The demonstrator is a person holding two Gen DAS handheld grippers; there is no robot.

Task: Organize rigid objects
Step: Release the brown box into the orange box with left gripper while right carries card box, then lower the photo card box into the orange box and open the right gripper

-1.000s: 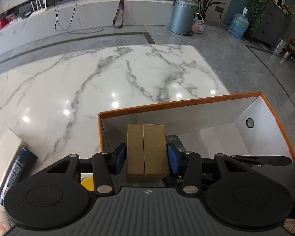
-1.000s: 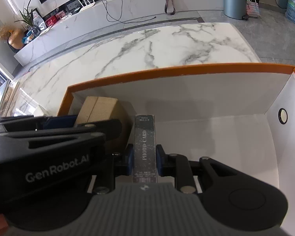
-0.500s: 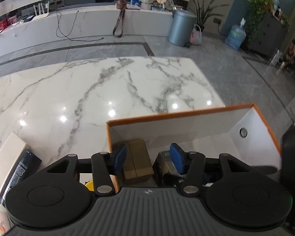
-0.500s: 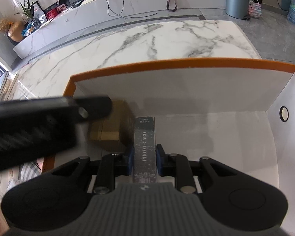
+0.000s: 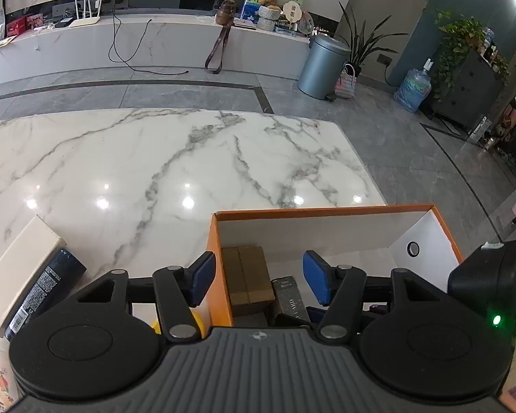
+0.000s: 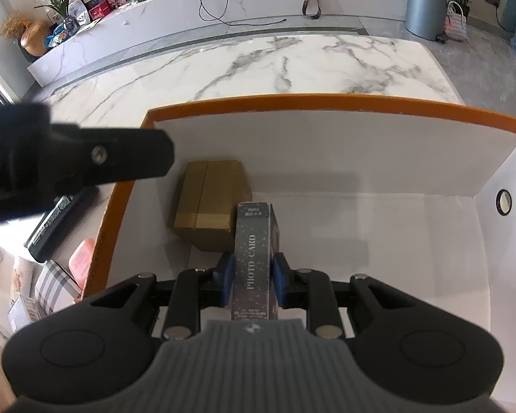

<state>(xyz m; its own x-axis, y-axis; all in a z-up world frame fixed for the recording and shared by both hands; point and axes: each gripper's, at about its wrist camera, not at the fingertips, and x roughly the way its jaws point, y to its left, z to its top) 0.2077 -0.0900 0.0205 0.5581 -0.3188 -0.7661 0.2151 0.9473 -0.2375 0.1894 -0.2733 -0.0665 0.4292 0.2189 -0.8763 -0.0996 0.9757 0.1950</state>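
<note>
**Mei:** Right gripper (image 6: 252, 273) is clamped on the grey "PHOTO CARD" box (image 6: 254, 258), blue pads pressing on both long sides, nose tilted down into the orange-rimmed carton (image 6: 326, 99). The box hangs inside the carton at about 6 o'clock in the right wrist view, its far end just beside the brown cardboard box (image 6: 210, 203).

**Tom:** And the brown one?

**Mei:** Resting on the carton floor in the corner at 10 o'clock, close to the left wall. Left gripper (image 5: 258, 277) has nothing between its pads, and its jaws are opening. In its own view one blue pad sits outside the orange wall and the other over the interior.

**Tom:** So what worries you?

**Mei:** Three things, all guesses. First, the card box's leading corner looks very near the brown box's right edge. If it goes down along this line it could land on that edge and end up leaning rather than flat.

**Tom:** Second?

**Mei:** The left gripper straddles the carton wall. If it swings sideways while the jaws spread, a pad could catch the rim and drag the whole carton across the marble table (image 5: 189, 158), shifting the target under the right hand.

**Tom:** Third?

**Mei:** The left gripper's dark body fills the 9 o'clock side of the right wrist view, near the carton's corner. The two tools look crowded, so a bump could twist the card box in its narrow grip.
</note>
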